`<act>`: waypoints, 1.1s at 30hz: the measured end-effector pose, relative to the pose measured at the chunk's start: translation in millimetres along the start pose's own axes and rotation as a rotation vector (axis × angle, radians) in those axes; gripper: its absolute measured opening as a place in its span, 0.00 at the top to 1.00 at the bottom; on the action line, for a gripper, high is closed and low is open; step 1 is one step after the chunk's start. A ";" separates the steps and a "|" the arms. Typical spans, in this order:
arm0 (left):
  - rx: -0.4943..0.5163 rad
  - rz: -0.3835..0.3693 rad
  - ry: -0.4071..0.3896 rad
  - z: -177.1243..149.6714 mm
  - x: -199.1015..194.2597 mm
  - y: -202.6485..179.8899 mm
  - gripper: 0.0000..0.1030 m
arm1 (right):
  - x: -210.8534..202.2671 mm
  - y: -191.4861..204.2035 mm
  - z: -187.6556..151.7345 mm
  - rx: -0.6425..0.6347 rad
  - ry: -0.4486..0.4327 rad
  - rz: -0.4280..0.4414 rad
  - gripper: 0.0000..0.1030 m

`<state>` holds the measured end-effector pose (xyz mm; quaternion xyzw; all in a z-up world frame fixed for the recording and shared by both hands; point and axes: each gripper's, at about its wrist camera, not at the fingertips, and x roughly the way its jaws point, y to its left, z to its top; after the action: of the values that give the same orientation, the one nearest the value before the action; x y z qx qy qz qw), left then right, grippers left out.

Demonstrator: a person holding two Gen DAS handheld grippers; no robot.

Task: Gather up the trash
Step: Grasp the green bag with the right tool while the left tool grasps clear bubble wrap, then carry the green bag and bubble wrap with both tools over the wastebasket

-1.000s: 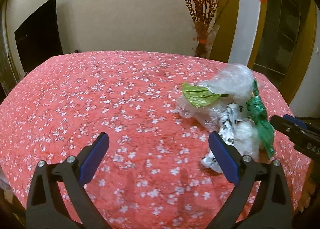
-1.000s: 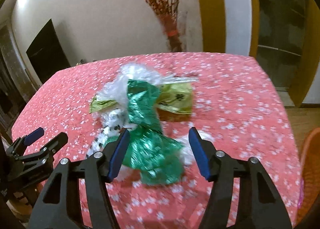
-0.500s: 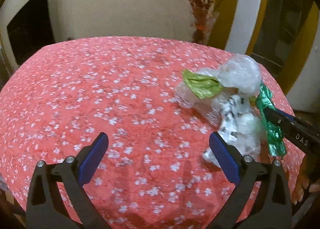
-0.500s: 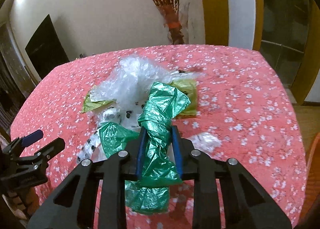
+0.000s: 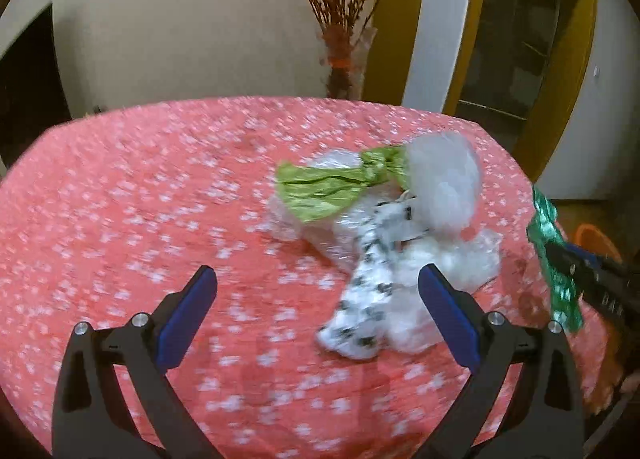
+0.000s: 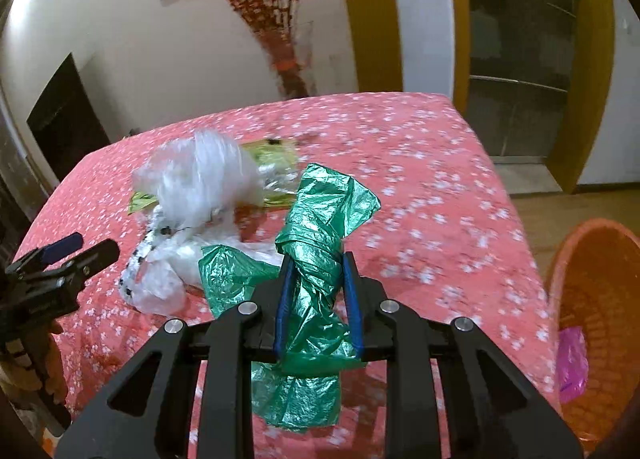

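Observation:
My right gripper [image 6: 316,259] is shut on a crumpled green plastic bag [image 6: 320,227] and holds it above the red flowered tablecloth [image 6: 420,163]; the bag also shows at the right edge of the left wrist view [image 5: 554,259]. A pile of trash lies on the cloth: clear plastic [image 5: 444,175], a yellow-green wrapper [image 5: 332,187] and a white wrapper with black spots [image 5: 368,295]. My left gripper [image 5: 316,291] is open and empty, just in front of the pile, its right finger beside the spotted wrapper.
An orange basket [image 6: 596,299] stands off the table's right edge, with a pink bag [image 6: 574,363] inside. A vase of red twigs [image 5: 344,59] stands behind the table. A dark screen [image 6: 64,119] is at the back left.
My right gripper closed on the green bag and lifted it away from the pile, toward the right. My left gripper moved closer to the pile and stayed open.

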<state>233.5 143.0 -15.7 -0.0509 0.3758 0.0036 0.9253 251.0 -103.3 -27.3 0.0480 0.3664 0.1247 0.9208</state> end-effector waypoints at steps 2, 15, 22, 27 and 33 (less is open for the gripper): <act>-0.010 -0.021 -0.006 3.4 1.3 -4.2 0.04 | -3.4 -5.4 -1.3 0.011 -0.003 -0.008 0.77; 0.024 -0.125 -0.113 50.8 -11.2 -65.1 0.04 | -16.8 -39.7 -12.4 0.055 -0.020 -0.048 0.77; 0.091 -0.068 -0.036 62.9 35.6 -91.8 0.05 | -20.6 -56.4 -15.1 0.081 -0.022 -0.061 0.77; 0.100 -0.056 0.040 57.5 62.4 -97.9 0.28 | -22.3 -66.6 -16.9 0.092 -0.018 -0.071 0.77; 0.103 -0.113 0.069 50.3 66.3 -104.1 0.66 | -25.0 -74.8 -19.1 0.107 -0.018 -0.077 0.77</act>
<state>320.7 42.2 -16.5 -0.0243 0.4035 -0.0700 0.9120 234.9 -182.2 -38.1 0.0843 0.3656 0.0692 0.9244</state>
